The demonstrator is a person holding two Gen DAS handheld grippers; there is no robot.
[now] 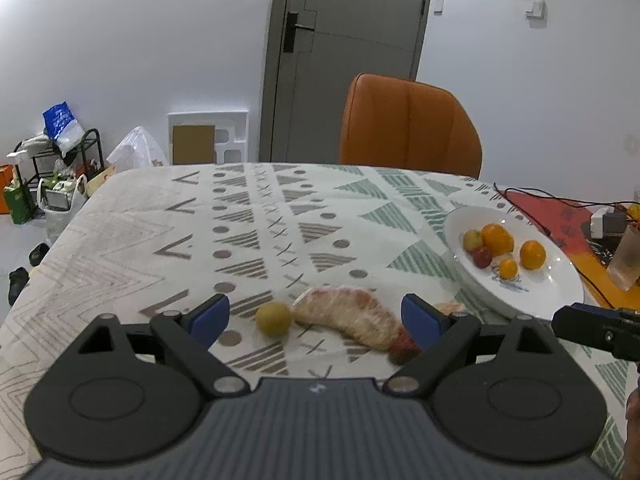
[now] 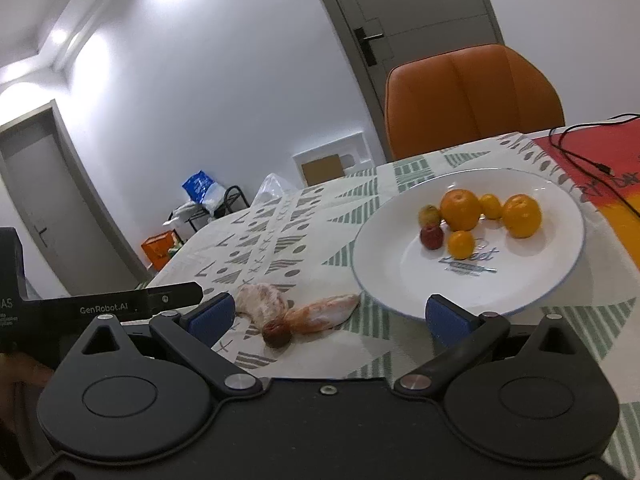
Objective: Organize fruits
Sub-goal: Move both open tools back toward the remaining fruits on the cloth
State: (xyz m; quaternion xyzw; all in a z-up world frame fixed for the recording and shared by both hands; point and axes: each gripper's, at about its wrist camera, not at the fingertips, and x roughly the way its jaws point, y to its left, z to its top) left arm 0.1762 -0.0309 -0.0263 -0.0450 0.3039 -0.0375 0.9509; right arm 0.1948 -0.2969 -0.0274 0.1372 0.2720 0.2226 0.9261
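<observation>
A white plate (image 1: 560, 280) (image 2: 552, 280) holds several oranges (image 1: 497, 239) (image 2: 460, 209) and small reddish fruits (image 1: 482, 258) (image 2: 432, 237). On the tablecloth lie a peeled pomelo segment (image 1: 352, 316) (image 2: 262, 304), a second segment (image 2: 326, 312), a yellow-green round fruit (image 1: 273, 318) and a small red fruit (image 1: 402, 346) (image 2: 277, 334). My left gripper (image 1: 316, 318) is open, its blue pads either side of the pomelo segment and the green fruit. My right gripper (image 2: 330, 318) is open too, just short of the second segment and the plate's near rim.
An orange chair (image 1: 408, 124) (image 2: 472, 100) stands behind the table's far edge. Black cables (image 1: 560, 204) (image 2: 588, 164) cross a red-orange mat (image 1: 560, 216) at the right, beside a clear cup (image 1: 626, 258). Bags and a rack (image 1: 60, 168) sit on the floor at left.
</observation>
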